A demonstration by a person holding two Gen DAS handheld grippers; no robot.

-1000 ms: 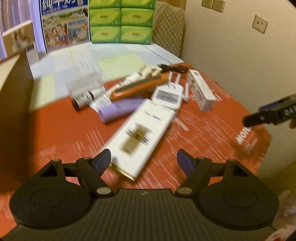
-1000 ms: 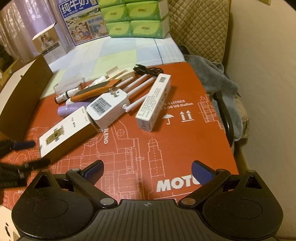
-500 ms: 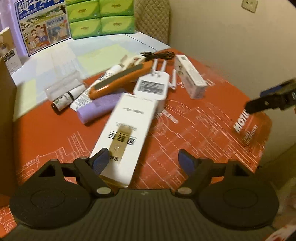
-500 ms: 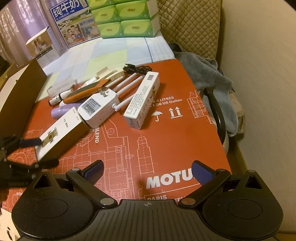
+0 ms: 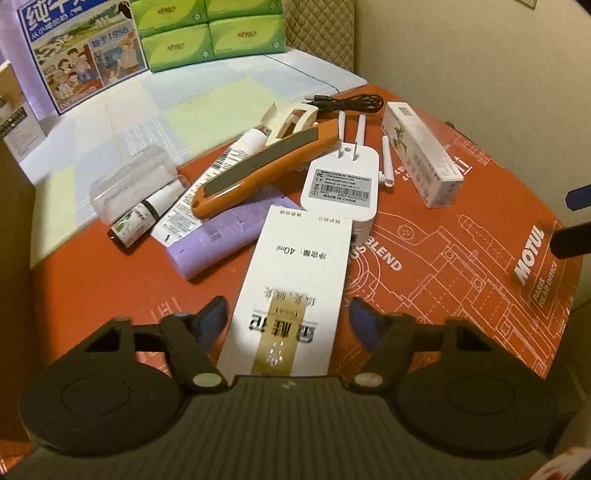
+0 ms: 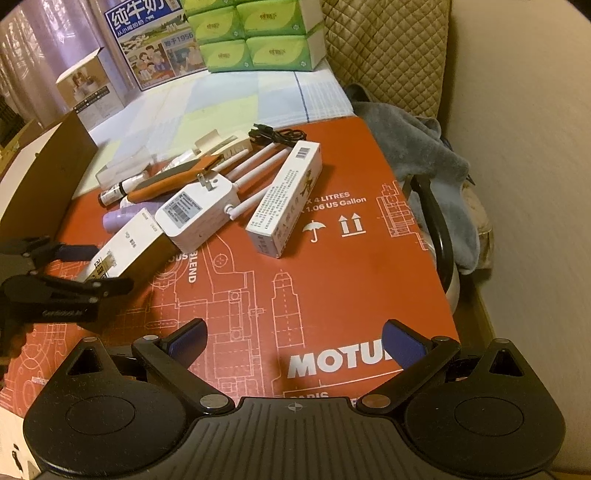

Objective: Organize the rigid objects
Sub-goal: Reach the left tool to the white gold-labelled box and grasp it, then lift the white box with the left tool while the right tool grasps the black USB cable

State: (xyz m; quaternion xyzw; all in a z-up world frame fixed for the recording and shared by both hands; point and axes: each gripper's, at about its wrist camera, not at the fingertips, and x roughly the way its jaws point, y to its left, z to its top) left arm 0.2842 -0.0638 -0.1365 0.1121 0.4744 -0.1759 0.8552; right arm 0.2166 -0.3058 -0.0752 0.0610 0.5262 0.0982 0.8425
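Observation:
A pile of items lies on a red Motul cardboard sheet (image 6: 332,280). My left gripper (image 5: 288,321) is open, its fingers on either side of the near end of a white and gold box (image 5: 295,284), not touching it. The box also shows in the right wrist view (image 6: 129,247), between the left gripper's fingers (image 6: 77,251). Behind it lie a white repeater with antennas (image 5: 341,184), an orange and grey tool (image 5: 258,170), a purple tube (image 5: 221,240), a small dark bottle (image 5: 133,225) and a long white carton (image 5: 421,151). My right gripper (image 6: 293,336) is open and empty over the sheet's near edge.
A brown cardboard box wall (image 6: 40,177) stands at the left. Green tissue packs (image 6: 255,33) and a milk carton box (image 6: 155,51) stand at the back on a pale quilt. A grey cloth and a kettle handle (image 6: 436,221) lie off the sheet's right edge.
My left gripper has moved forward and turned until the white and gold box lies lengthwise between its open fingers. My right gripper has drawn back a little.

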